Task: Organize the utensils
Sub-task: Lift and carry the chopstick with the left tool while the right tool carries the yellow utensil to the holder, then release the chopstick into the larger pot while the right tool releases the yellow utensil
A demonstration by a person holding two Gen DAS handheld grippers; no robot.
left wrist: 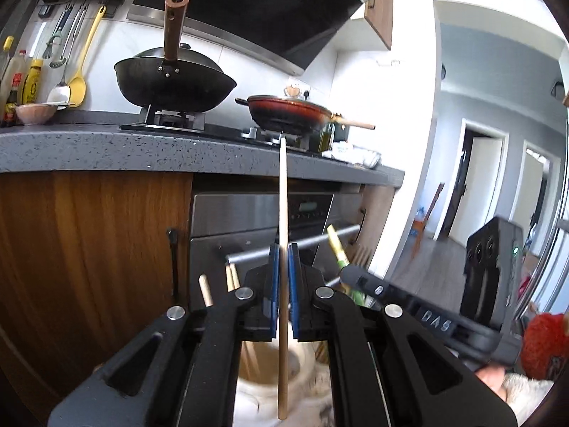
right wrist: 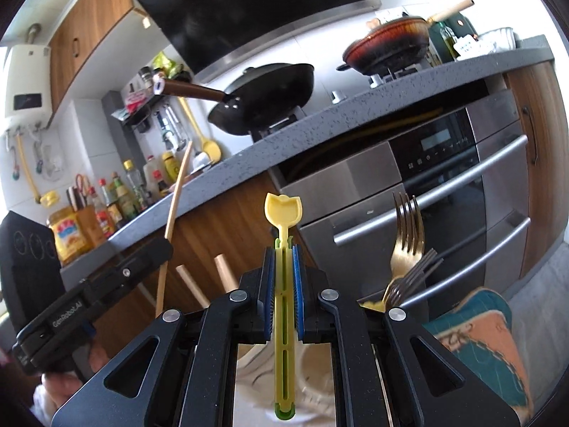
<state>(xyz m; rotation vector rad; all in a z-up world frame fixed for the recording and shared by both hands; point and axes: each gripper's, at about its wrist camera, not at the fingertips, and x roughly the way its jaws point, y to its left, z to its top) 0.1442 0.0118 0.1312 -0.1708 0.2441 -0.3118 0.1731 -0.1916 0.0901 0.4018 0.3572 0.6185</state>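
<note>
Presently, left gripper [left wrist: 283, 249]: clamped on upright chopstick [left wrist: 282, 213].
Right gripper [right wrist: 283, 252]: clamped on upright yellow utensil [right wrist: 283, 220].
Holder [left wrist: 284, 366]: directly beneath both.

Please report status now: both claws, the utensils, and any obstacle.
Left claw shut on chopstick. Right claw shut on yellow utensil. Holder below both. Forks stand beside right claw, apart.

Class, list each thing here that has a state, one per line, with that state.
left gripper: shut on chopstick
chopstick: upright, held
right gripper: shut on yellow utensil
yellow utensil: upright, held
forks: standing, tines up
black wok: on burner
red pan: lidded, on burner
</note>
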